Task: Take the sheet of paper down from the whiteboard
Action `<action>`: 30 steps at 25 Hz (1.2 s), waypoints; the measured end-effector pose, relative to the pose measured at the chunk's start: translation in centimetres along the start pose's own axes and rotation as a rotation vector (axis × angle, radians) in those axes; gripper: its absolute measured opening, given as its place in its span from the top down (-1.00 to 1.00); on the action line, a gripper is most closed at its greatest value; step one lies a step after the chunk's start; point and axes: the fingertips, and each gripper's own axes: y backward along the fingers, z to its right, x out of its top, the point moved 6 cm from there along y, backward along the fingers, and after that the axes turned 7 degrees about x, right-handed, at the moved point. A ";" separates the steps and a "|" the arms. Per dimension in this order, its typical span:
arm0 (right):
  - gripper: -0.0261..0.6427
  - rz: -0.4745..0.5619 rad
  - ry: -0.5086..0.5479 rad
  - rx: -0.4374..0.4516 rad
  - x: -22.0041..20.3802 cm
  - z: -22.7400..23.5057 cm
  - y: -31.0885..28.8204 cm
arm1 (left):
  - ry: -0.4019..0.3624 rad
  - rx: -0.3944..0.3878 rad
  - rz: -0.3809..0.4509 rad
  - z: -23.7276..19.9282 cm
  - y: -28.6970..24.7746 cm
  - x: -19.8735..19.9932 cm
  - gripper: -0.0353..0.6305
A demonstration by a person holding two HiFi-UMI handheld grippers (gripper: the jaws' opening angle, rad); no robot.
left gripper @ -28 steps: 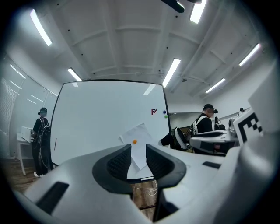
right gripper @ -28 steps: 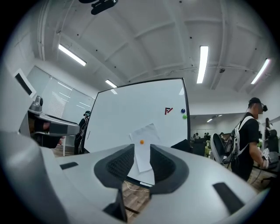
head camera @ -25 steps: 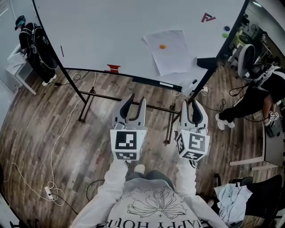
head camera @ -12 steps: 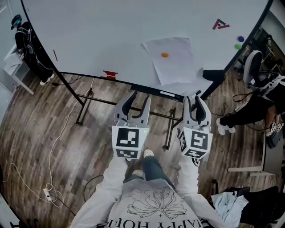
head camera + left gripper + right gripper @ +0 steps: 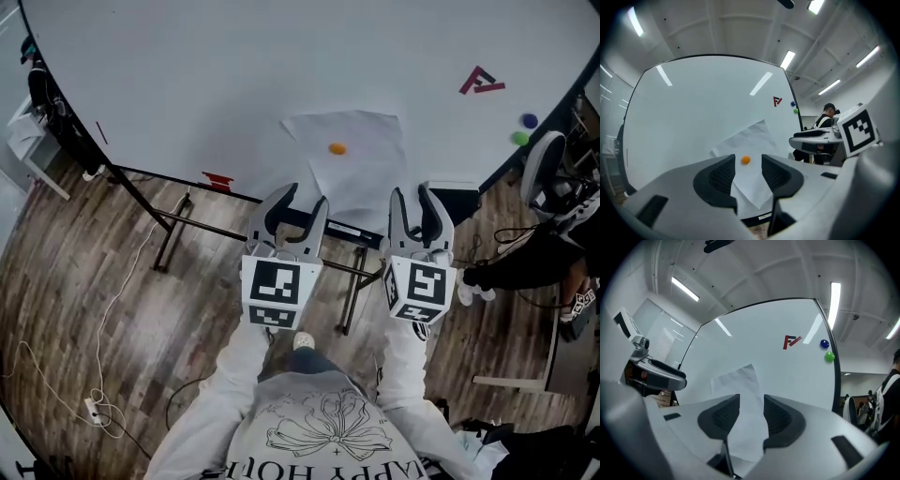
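A white, creased sheet of paper [image 5: 361, 173] hangs tilted on the whiteboard [image 5: 206, 75], pinned by a small orange magnet [image 5: 337, 148]. My left gripper [image 5: 301, 200] is held level just short of the board, below the sheet's left part. Its jaws are opening with nothing between them. In the left gripper view the magnet [image 5: 746, 160] and paper [image 5: 750, 138] show through the gap of the left gripper [image 5: 747, 172]. My right gripper [image 5: 412, 194] is level beside it, jaws opening and empty. In the right gripper view the right gripper [image 5: 751, 416] frames the paper [image 5: 736, 380].
A red piece [image 5: 217, 179] sits on the board's lower rail. A red letter mark [image 5: 481, 82] and blue [image 5: 531, 120] and green [image 5: 520, 138] magnets are at the board's right. The stand's black legs [image 5: 173, 239] and cables [image 5: 103, 319] cross the wood floor. A person [image 5: 525, 262] is at right.
Both grippers have moved forward to the whiteboard, so the paper now lies just beyond their tips. Both pairs of jaws stand wider apart than before.
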 end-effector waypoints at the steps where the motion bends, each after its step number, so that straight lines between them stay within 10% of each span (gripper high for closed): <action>1: 0.46 0.001 0.007 0.008 -0.1 0.5 -0.8 | -0.002 0.001 -0.003 0.1 -0.9 0.0 0.42; 30: 0.56 -0.109 0.161 0.184 -0.8 3.2 -9.1 | -0.048 -0.121 -0.084 0.2 -11.7 -1.7 0.41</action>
